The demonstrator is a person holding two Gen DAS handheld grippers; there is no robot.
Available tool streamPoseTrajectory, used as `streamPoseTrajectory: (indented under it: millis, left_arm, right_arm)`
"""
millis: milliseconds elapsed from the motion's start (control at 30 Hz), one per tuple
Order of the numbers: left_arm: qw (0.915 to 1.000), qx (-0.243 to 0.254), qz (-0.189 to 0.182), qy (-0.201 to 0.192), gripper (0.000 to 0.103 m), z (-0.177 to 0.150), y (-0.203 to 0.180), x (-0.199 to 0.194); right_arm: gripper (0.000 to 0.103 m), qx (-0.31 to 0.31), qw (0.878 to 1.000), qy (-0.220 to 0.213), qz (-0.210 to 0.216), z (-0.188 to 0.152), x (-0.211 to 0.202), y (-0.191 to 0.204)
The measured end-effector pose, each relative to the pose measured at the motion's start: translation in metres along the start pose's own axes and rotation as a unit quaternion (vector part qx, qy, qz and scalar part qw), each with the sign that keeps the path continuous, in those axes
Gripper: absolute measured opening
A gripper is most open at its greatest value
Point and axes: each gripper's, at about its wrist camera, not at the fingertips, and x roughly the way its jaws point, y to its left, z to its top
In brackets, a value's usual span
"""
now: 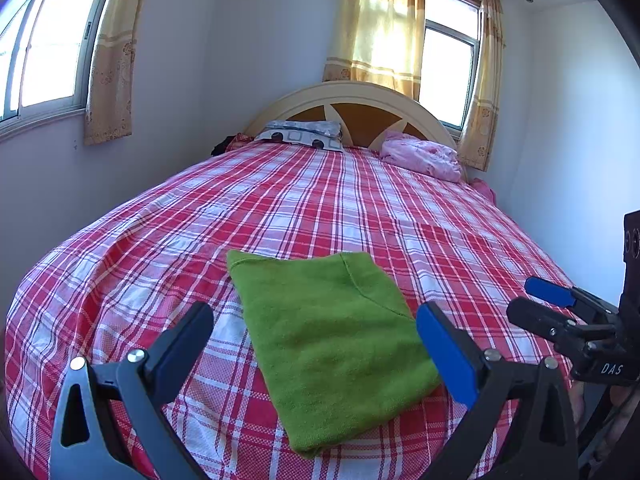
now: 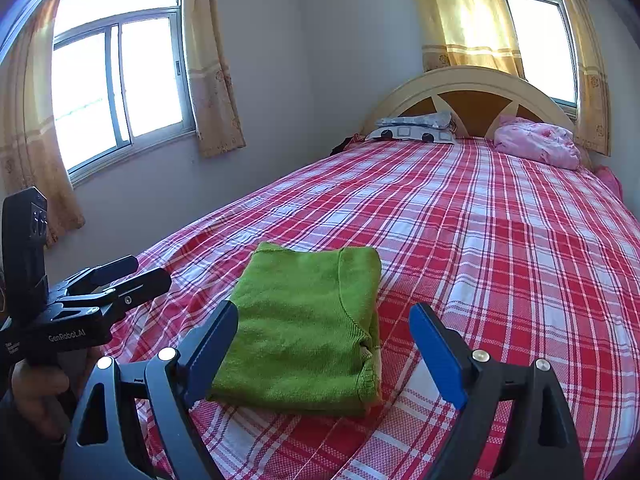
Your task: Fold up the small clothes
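A green knitted garment (image 1: pixel 332 344) lies folded into a flat rectangle on the red plaid bedsheet (image 1: pixel 320 208); it also shows in the right wrist view (image 2: pixel 304 328). My left gripper (image 1: pixel 314 320) is open and empty, its fingers hovering either side of the garment's near end. My right gripper (image 2: pixel 324 318) is open and empty, just in front of the garment's near edge. The right gripper shows at the right edge of the left wrist view (image 1: pixel 540 300), and the left gripper at the left edge of the right wrist view (image 2: pixel 148 272).
Two pillows (image 1: pixel 304 134) and a pink bundle of bedding (image 1: pixel 424 158) lie by the arched headboard (image 1: pixel 352 100). White walls run close along both sides of the bed. Curtained windows (image 2: pixel 116 84) are at left and behind the headboard.
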Motion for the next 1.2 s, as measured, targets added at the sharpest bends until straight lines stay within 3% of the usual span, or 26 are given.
streamPoseTrajectory:
  millis: [700, 1200]
  left_arm:
    - [1.0, 0.005, 0.001, 0.006, 0.103, 0.0007, 0.001, 0.0033]
    - [0.9995, 0.006, 0.029, 0.012, 0.103, 0.0005, 0.0045, 0.0067]
  right_arm:
    - [0.088, 0.003, 1.0, -0.016, 0.01, 0.0028, -0.0084, 0.0035]
    - [0.088, 0.0, 1.0, -0.014, 0.016, -0.0006, -0.0066, 0.0065]
